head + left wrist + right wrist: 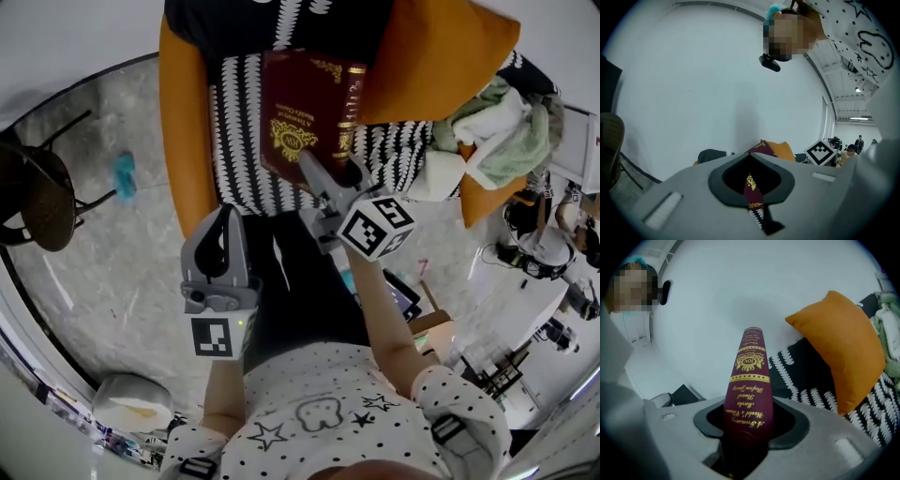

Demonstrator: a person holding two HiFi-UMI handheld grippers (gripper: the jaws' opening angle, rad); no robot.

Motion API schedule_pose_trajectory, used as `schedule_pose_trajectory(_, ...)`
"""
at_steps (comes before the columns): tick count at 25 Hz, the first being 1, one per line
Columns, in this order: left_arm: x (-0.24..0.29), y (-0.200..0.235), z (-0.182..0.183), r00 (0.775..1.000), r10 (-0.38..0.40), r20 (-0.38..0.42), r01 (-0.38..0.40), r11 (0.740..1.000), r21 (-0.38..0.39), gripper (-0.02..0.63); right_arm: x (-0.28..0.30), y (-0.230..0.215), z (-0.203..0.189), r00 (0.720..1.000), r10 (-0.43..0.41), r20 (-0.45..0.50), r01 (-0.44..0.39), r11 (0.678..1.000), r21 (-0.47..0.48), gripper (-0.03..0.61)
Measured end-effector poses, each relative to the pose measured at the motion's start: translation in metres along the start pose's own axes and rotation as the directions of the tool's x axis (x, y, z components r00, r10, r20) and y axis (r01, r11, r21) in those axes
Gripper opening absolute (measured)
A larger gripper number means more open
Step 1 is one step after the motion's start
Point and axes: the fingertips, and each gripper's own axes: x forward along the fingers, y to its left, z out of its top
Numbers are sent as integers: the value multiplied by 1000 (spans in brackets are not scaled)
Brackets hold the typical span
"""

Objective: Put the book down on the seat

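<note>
The right claw (330, 180) grasps the maroon, gold-printed hardcover book (305, 112) over the black-and-white patterned seat (239, 141) at 12 o'clock; the left claw (223, 217) is clenched, empty. If we release early, it may topple onto the orange cushion (431, 56) at 2 o'clock.

The black-and-white patterned seat (239, 141) carries an orange cushion (441, 56) and a heap of pale cloths (492, 131).

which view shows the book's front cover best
The head view: the book turns its front cover to the camera, held by the right gripper. The right gripper view shows only its spine; the left gripper view only a maroon sliver.
</note>
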Motion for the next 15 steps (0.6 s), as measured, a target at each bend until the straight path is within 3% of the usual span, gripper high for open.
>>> schedule_pose_trajectory(15,29,0,-54,1000,2,-16,-2,998,-59,-5,77,-69,-66,995,-17,-95,22,998,50,209)
